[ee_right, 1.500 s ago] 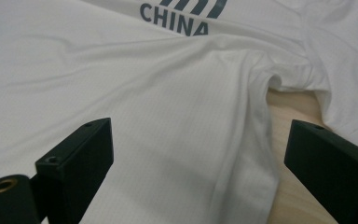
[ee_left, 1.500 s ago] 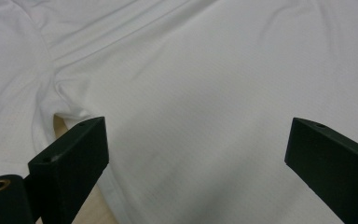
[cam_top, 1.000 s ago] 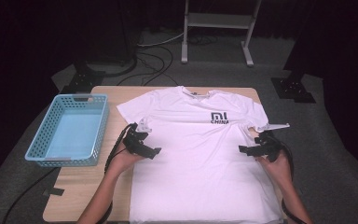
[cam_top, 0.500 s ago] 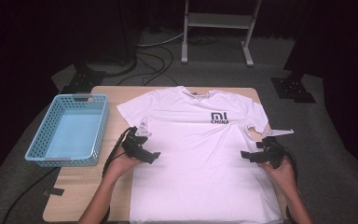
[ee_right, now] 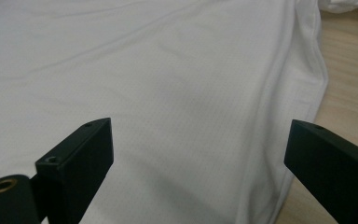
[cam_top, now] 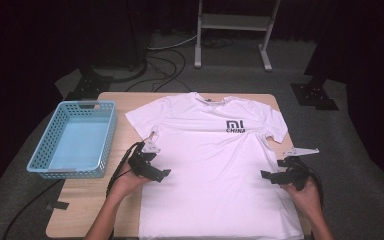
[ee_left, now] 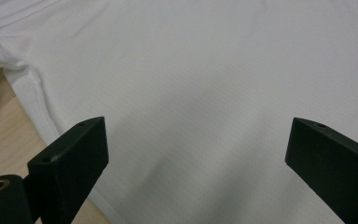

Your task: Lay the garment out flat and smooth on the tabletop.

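A white T-shirt [cam_top: 215, 165] with a black chest logo lies flat, front up, on the wooden table [cam_top: 97, 200]. My left gripper [cam_top: 164, 173] hovers over the shirt's left side seam, below the sleeve, jaws wide apart and empty. In the left gripper view the gripper [ee_left: 196, 154] looks down on the shirt's fabric [ee_left: 205, 74] and its side hem. My right gripper [cam_top: 264, 175] is open over the shirt's right side seam. In the right gripper view the gripper [ee_right: 198, 154] spans the shirt's edge [ee_right: 279, 107], bare wood beyond it.
A light blue plastic basket [cam_top: 75, 140] stands on the table's left end, beside the left sleeve. A metal stand [cam_top: 235, 30] and cables [cam_top: 165, 60] lie on the floor beyond the table. Bare wood [ee_right: 349, 79] shows right of the shirt.
Both grippers have moved toward me along the shirt's side seams, away from the sleeves. The shirt has not shifted.
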Demonstrator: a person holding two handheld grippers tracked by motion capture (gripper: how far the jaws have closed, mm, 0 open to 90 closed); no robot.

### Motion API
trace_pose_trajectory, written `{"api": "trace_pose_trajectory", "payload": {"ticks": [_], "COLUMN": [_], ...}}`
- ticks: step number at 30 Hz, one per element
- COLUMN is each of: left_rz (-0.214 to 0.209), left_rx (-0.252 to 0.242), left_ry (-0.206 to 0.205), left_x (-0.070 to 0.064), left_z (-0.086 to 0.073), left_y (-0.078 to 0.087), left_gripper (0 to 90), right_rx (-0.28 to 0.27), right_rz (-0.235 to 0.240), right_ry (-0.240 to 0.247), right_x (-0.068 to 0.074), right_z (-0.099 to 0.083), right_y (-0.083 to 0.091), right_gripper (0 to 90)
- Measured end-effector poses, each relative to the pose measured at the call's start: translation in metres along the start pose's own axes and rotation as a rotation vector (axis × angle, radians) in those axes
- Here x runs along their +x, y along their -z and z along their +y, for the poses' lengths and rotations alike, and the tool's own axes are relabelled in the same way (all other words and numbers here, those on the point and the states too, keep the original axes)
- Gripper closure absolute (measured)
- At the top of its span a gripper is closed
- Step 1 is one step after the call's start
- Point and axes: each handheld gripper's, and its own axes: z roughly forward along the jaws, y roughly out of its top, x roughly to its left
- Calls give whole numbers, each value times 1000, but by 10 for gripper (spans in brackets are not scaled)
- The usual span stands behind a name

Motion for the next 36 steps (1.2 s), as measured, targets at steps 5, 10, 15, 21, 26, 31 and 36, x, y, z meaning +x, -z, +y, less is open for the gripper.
{"api": "trace_pose_trajectory", "payload": {"ticks": [5,10,15,21,26,31,36], "left_rz": [-8,-17,-17,-15,-12,-19,-18], "left_rx": [-13,-14,-25,-30,-36,-32,-34], "left_ry": [17,24,34,18,14,16,29], "left_x": [-1,-4,-7,-12,-14,-18,-20], "left_z": [-6,-13,-18,-18,-20,-23,-27], "left_y": [4,8,14,20,24,26,29], "left_gripper": [48,44,44,44,44,44,44], "right_rx": [0,-6,1,3,5,0,0], "right_rz": [-3,0,5,15,22,32,33], "right_ry": [11,20,37,45,51,44,54], "right_x": [0,2,5,10,13,14,15], "right_z": [-3,-5,-7,-10,-14,-20,-27], "right_y": [6,12,13,14,16,21,26], "right_gripper": [79,79,78,79,79,78,79]}}
